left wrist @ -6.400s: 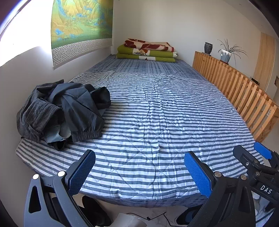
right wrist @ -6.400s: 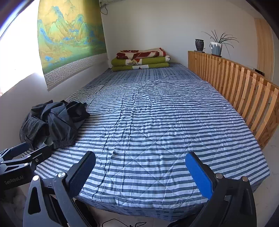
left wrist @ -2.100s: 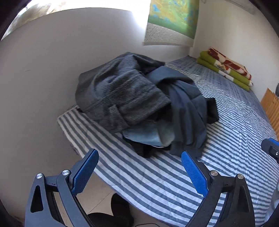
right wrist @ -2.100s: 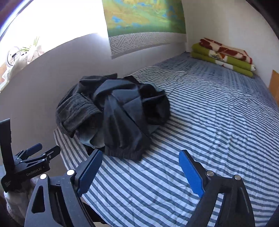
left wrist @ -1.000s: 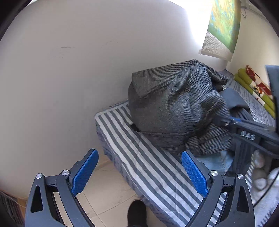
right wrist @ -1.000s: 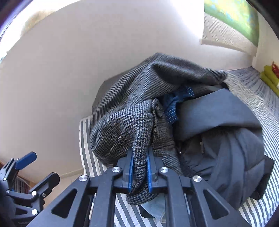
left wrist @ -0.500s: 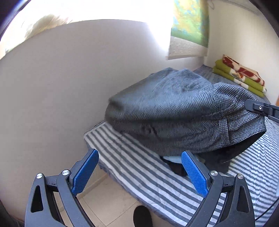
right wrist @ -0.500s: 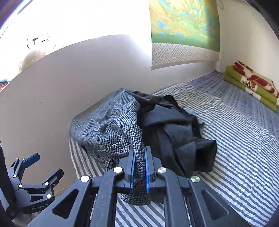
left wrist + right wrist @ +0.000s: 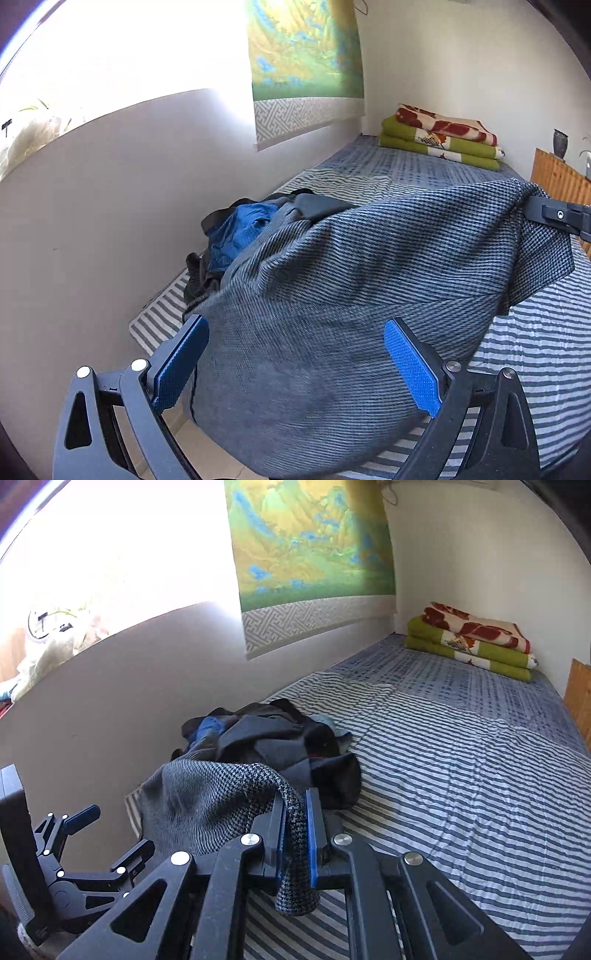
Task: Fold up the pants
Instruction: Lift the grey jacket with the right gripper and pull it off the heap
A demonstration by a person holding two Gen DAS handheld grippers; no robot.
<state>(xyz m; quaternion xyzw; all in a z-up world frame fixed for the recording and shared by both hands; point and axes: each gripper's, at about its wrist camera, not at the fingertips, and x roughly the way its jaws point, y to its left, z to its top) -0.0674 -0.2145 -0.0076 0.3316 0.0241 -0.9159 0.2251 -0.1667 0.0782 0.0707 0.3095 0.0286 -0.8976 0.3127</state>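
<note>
Grey houndstooth pants [image 9: 351, 295] hang stretched across the left wrist view, lifted off the bed. My right gripper [image 9: 294, 823] is shut on an edge of the pants [image 9: 221, 794], and its tip [image 9: 554, 216] shows at the far right of the left wrist view, pinching the cloth. My left gripper [image 9: 295, 369] stands open, its blue pads [image 9: 413, 365] on either side of the hanging cloth without clamping it. In the right wrist view the left gripper [image 9: 74, 830] sits low at the left. A pile of dark and blue clothes [image 9: 280, 746] lies behind the pants.
The striped bed [image 9: 461, 775] runs away to the right. Folded green and red blankets [image 9: 472, 642] lie at its far end. A white wall [image 9: 110, 221] borders the left side, with a hanging scroll [image 9: 314, 554]. A wooden rail [image 9: 561, 181] stands at the right.
My right gripper has pulled the grey pants up and to the right, off the pile, uncovering blue and dark clothes beneath. The left gripper has stayed open, and the cloth now hangs closer between its pads.
</note>
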